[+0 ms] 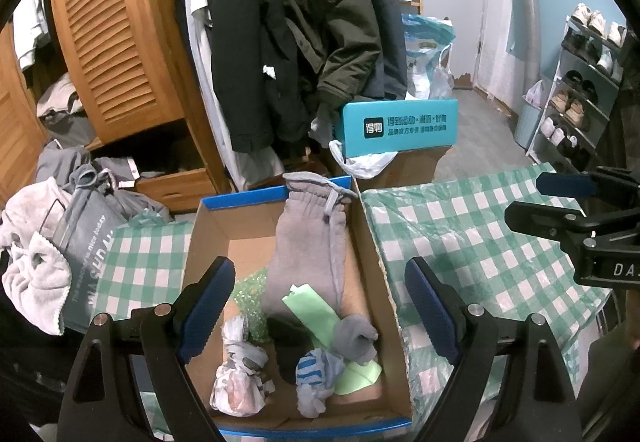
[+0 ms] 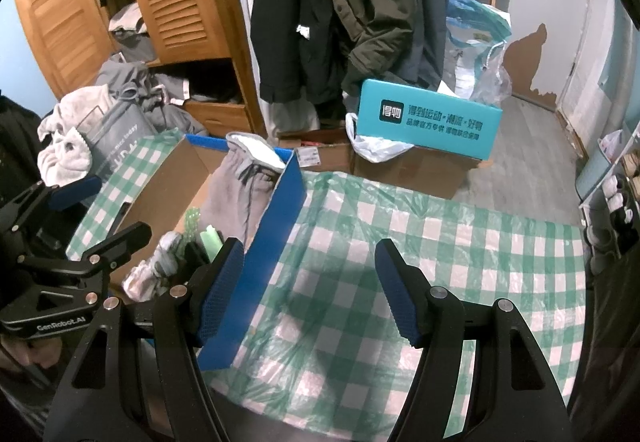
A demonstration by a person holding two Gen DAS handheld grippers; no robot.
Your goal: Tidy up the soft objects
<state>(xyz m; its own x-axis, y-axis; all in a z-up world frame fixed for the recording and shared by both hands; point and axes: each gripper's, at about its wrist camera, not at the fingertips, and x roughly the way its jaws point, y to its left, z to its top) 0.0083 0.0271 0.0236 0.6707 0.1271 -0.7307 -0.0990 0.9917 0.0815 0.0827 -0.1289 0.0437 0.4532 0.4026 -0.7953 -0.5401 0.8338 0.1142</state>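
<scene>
An open cardboard box (image 1: 208, 238) with blue edges stands on the green-checked tablecloth (image 1: 472, 242). In it lie long grey sweatpants (image 1: 308, 242) draped over the far rim, a rolled grey sock (image 1: 356, 338), a blue-striped sock bundle (image 1: 316, 370), a white patterned bundle (image 1: 240, 370), a dark sock (image 1: 288, 346) and light green pieces (image 1: 316, 312). My left gripper (image 1: 320, 306) hovers open and empty above the box. My right gripper (image 2: 310, 290) is open and empty over the cloth, right of the box wall (image 2: 276, 242). The box's contents (image 2: 236, 186) partly show in the right wrist view.
A wooden louvred wardrobe (image 1: 108, 34) and hanging coats (image 1: 288, 22) stand behind the table. A teal box (image 1: 400, 126) sits on a cardboard carton beyond. Piled clothes and a grey bag (image 1: 80, 226) lie at the left. A shoe rack (image 1: 580, 82) is at the right.
</scene>
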